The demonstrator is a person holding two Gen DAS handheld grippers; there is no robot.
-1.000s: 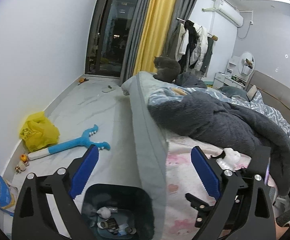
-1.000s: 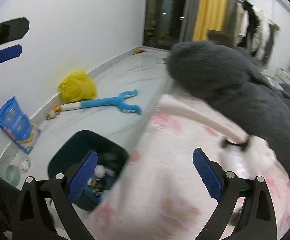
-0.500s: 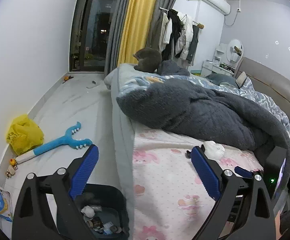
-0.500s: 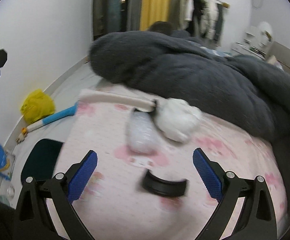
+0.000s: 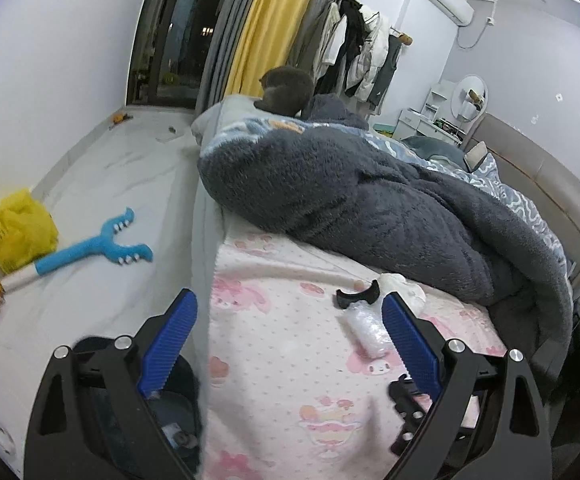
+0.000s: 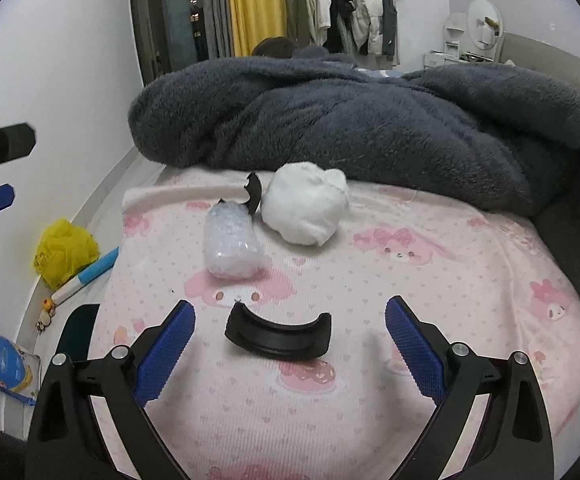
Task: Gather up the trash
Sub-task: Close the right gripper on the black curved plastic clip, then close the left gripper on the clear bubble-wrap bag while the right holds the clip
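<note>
Right now the right tool (image 6: 290, 344) is wide open and holds nothing. It hangs just over the pink bed sheet (image 6: 430, 320), and a curved black plastic piece (image 6: 278, 336) lies on the sheet between its two blue fingers (image 6: 166, 348), not touching them. A little farther out sits a clear crinkly wrap bundle (image 6: 232, 246). Just beside it on the right is a white crumpled wad (image 6: 306, 208). A small black broken bit (image 6: 253, 196) stands between the bundle and the wad, touching both. Behind them all a big fluffy gray blanket (image 6: 370, 128) is piled on the bed.

The left tool (image 5: 288, 344) is wide open too, with nothing in it. It hangs over the edge of the bed, with one finger over the floor side and the other over the sheet. Under its left finger, down on the floor, is a dark trash bin (image 5: 178, 412) with some small bits of trash inside. Out on the floor lie a blue toy grabber (image 5: 94, 246) and a yellow plastic bag (image 5: 20, 234), which touch each other near the wall. Far back on the bed sits a dark gray cat (image 5: 286, 90), in front of a yellow curtain (image 5: 274, 20).
</note>
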